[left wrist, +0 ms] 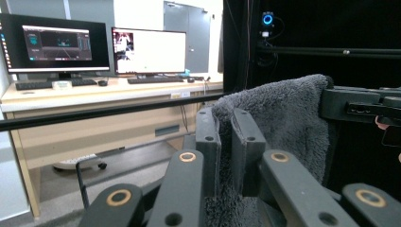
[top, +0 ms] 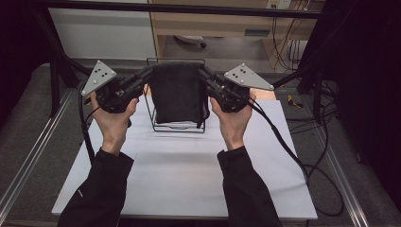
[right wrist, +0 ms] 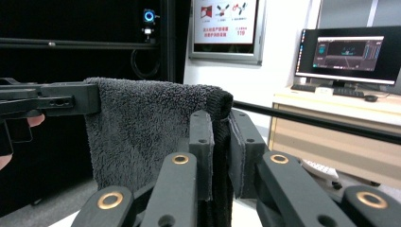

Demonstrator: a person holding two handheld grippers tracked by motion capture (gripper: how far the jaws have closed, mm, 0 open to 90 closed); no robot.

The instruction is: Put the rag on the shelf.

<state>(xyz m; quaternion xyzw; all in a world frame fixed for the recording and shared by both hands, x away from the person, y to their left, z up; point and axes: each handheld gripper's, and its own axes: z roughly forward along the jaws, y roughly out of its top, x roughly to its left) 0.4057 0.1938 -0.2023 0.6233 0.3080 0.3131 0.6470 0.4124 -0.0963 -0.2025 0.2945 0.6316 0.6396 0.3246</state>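
place: looks like a lab/office to me | clues: desk (left wrist: 94,92) with two monitors (left wrist: 56,43), keyboards (left wrist: 52,84), black frame rig (top: 179,8), mounted camera (left wrist: 267,20)

Your left hand-held gripper (left wrist: 226,142) has its jaws clamped on a corner of the dark grey towel (left wrist: 283,123). The other hand-held gripper (left wrist: 326,105) pinches the towel's far corner at right. Behind, two monitors (left wrist: 94,45) stand on a desk (left wrist: 94,94).

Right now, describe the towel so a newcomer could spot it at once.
On the white table, a black wire rack stands at the far edge. Above it hangs the dark grey towel, its top corners pinched by the left gripper and right gripper: the only soft, fluffy thing there.
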